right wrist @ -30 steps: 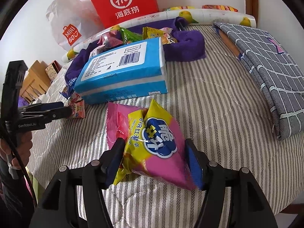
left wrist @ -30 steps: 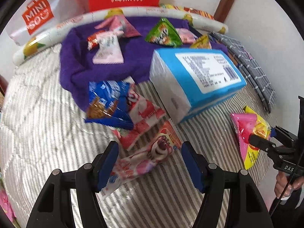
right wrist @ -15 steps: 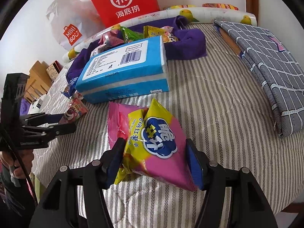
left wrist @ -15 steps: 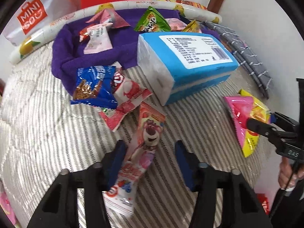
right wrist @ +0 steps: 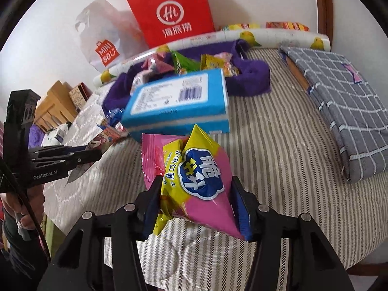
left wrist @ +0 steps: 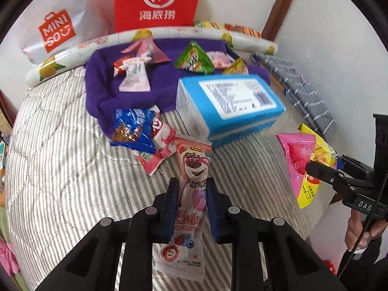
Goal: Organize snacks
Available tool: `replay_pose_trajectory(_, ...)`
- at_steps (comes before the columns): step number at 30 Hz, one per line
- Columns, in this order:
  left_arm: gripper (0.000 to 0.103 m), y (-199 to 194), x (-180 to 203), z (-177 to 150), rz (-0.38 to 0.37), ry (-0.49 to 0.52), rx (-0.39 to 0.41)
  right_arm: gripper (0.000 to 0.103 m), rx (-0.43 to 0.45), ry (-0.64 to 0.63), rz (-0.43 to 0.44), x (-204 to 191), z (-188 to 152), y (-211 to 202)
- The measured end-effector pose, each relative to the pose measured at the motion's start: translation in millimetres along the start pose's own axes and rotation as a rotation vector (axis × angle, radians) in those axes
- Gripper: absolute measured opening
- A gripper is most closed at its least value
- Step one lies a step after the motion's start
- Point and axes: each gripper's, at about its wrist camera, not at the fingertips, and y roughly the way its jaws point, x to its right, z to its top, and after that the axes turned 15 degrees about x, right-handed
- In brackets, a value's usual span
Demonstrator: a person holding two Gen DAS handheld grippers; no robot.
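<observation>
The tissue pack (left wrist: pixel 230 104) lies mid-mattress (left wrist: pixel 60 169), its far end on the towel (left wrist: pixel 109 92). Small snacks (left wrist: pixel 194 58) sit on the towel; a roll (left wrist: pixel 169 32) lies behind it, with two bags (left wrist: pixel 157 0) against the wall. A folded cloth (right wrist: pixel 339 111) lies right of the pack.

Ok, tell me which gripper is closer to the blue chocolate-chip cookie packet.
Left. The left gripper, shut on the bear snack packet, sits just in front of the blue cookie packet; the right gripper holds the pink chip bag beyond the blue box.
</observation>
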Motion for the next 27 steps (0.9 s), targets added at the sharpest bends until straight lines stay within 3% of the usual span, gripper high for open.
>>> replay_pose_trajectory(11, 0.021, -29, -1, 35, -0.018, -0.070, 0.107, 0.053, 0.093, -0.022, -0.014, -19, 44, -21)
replay_pose_trajectory(19, 0.021, -26, -9, 62, -0.016, -0.115, 0.148, 0.053, 0.145, -0.009, -0.028, -24, 80, -18)
replay_pose_trajectory(22, 0.021, -24, -11, 73, 0.022, -0.095, 0.169, 0.053, 0.157, -0.010, -0.032, -26, 92, -15)
replay_pose_trajectory(27, 0.021, -21, -17, 92, 0.024, -0.097, 0.198, 0.053, 0.166, -0.007, -0.040, -26, 108, -4)
